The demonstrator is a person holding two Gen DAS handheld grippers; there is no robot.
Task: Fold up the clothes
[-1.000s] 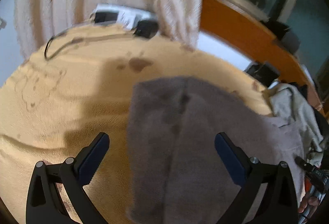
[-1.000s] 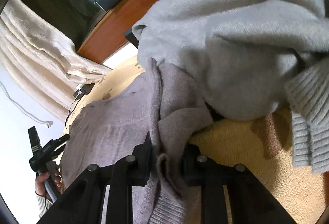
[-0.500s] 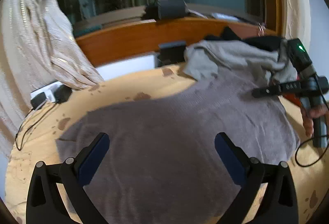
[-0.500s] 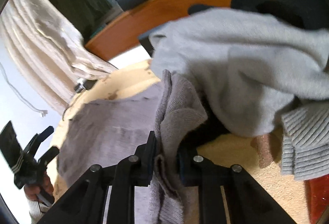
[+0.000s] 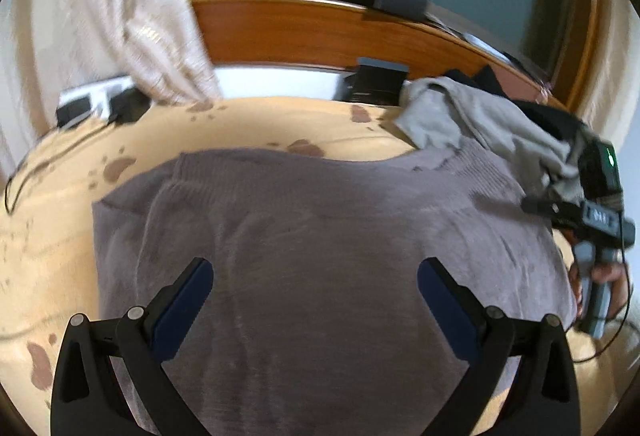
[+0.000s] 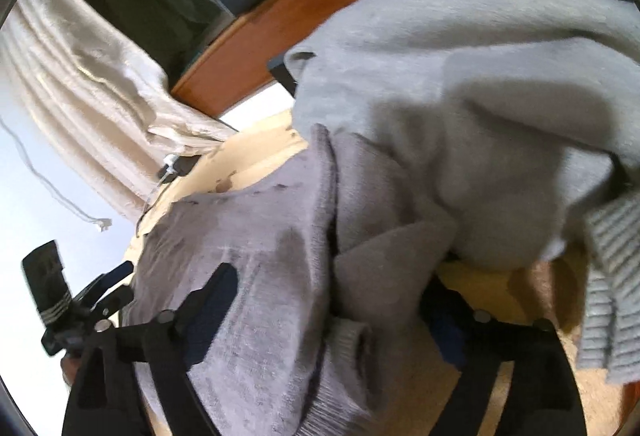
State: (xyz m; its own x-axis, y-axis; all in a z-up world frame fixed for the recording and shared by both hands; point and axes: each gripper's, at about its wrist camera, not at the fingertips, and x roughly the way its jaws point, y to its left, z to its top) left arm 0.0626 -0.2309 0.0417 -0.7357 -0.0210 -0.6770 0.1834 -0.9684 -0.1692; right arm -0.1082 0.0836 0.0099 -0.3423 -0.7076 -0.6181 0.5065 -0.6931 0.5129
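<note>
Taupe knitted sweater (image 5: 320,236) lies spread on the tan bedspread (image 5: 52,236), beside the grey garment pile (image 6: 460,96). Right gripper (image 6: 332,312) jaws just opened, sleeve loose between them; left gripper (image 5: 314,296) released above it. Smooth the sleeve inward before regrasping.

Left wrist view: whole frame smeared w/ motion blur. Mauve sweater (image 5: 320,256) runs off the bottom edge, so its near hem can't be seen. Black garment (image 5: 540,112) mostly buried under the light grey sweater (image 5: 480,116). Hand (image 5: 600,276) on the far gripper half hidden by its handle.

Right wrist view: right jaw partly covered by a fold of mauve knit. Grey sweater's far side cut by the frame edge. Hand (image 6: 70,368) at lower left barely shows behind the other gripper (image 6: 80,308); too little to read.
</note>
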